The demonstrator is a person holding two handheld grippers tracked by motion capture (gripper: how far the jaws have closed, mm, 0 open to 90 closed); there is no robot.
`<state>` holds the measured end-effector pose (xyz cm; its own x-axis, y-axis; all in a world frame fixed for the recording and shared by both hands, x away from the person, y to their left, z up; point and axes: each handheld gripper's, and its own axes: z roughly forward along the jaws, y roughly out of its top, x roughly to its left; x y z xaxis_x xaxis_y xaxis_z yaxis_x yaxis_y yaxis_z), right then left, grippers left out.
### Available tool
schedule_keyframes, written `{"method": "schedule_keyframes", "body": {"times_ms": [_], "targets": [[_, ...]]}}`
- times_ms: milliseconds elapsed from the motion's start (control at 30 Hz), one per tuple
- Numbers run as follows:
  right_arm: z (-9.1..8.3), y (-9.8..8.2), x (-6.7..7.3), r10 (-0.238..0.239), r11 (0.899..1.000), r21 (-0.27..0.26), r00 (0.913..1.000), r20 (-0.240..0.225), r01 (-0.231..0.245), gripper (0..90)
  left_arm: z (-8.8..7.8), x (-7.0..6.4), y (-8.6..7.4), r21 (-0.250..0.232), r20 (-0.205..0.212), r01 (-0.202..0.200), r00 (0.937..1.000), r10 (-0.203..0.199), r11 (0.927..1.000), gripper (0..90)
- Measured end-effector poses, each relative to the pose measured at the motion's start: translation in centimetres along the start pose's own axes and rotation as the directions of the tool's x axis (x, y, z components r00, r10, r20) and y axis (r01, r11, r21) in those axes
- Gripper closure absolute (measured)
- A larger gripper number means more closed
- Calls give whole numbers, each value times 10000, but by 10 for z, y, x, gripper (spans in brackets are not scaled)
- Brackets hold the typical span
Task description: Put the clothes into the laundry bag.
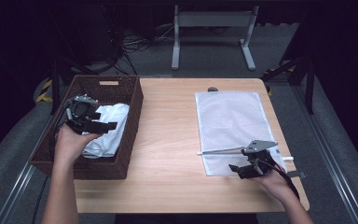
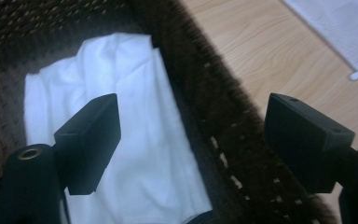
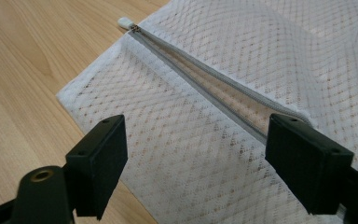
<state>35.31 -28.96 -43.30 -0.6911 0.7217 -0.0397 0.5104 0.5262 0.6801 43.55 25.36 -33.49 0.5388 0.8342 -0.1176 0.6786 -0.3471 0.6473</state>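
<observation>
Table (image 1: 168, 140): light wood top, carrying a basket at its left edge and a mesh bag on its right half

Wicker basket (image 1: 126, 121): dark brown, rectangular, with a handle slot in its far wall; holds the white cloth

White cloth (image 1: 109, 126): crumpled, lying inside the basket toward its right wall; in the left gripper view it (image 2: 135, 154) spreads over the basket floor below and between the two black jaws

Left gripper (image 1: 100, 125): held in the person's left hand (image 1: 70, 142) over the basket, above the cloth; jaws released and set wide, nothing pinched between them, one jaw over the cloth and the other over the basket's wall (image 2: 223, 140)

Mesh laundry bag (image 1: 233, 126): white, flat on the table, zipper (image 1: 221, 150) running across its near end; the right gripper view shows the zipper (image 3: 214, 84) partly parted, its white end tab (image 3: 125, 22) at the bag's corner

Right gripper (image 1: 242, 170): held in the right hand (image 1: 277, 182) at the bag's near edge; jaws released, spread wide above the mesh (image 3: 191, 154), grasping nothing
</observation>
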Motion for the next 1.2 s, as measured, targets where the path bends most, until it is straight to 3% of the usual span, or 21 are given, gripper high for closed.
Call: {"method": "schedule_keyframes", "body": {"times_ms": [367,600,767,1067,1200], "targets": [[1,0,0,-22,10000,33,10000,-44,22,210,20,35,-20,843,-577,660,9965,-612,9943,56],[2,0,0,-26,10000,91,10000,-95,27,200,30,45,-29,1407,-637,748,9958,-664,9872,4],[3,-1,0,-67,9998,177,9999,-111,69,200,42,51,-34,1748,-453,873,9957,-806,9807,4],[5,-1,1,-131,9994,305,9997,-188,137,200,63,57,-41,2848,-299,1209,9927,-1172,9509,6],[5,-1,2,-137,9993,343,9997,-217,144,200,68,56,-41,3144,-372,999,9950,-929,9440,9]]}}
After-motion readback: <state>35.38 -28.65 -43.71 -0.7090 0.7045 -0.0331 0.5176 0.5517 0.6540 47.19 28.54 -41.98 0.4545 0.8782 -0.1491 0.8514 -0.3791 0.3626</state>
